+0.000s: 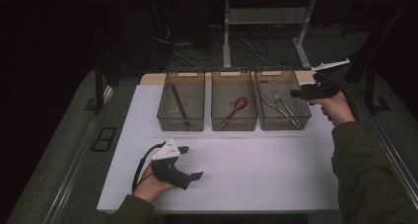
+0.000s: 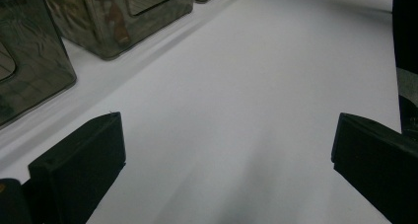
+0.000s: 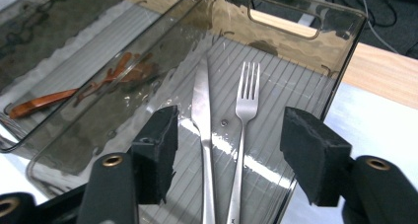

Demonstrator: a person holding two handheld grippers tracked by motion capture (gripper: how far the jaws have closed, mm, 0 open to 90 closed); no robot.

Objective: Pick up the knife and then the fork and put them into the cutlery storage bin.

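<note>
1. I see three smoky bins in a row: the left bin (image 1: 181,107) holds a dark stick, the middle bin (image 1: 234,106) a brown spoon (image 1: 235,109).
2. The right bin (image 3: 315,61) holds a knife (image 3: 202,115) and fork (image 3: 245,113), side by side.
3. My right gripper (image 3: 229,150) hangs above them, parted, gripping nothing.
4. My left gripper (image 2: 226,160) rests wide open, empty, on the white table (image 2: 256,86).

At the counter's (image 1: 246,169) far edge, the left bin (image 1: 181,116) holds a dark stick (image 1: 180,104) lying lengthwise, and the middle bin (image 1: 234,116) holds a brown wooden spoon (image 1: 235,110) set slantwise. Beyond the counter, cables (image 1: 207,49) trail across the floor around white frame legs (image 1: 226,31).
</note>
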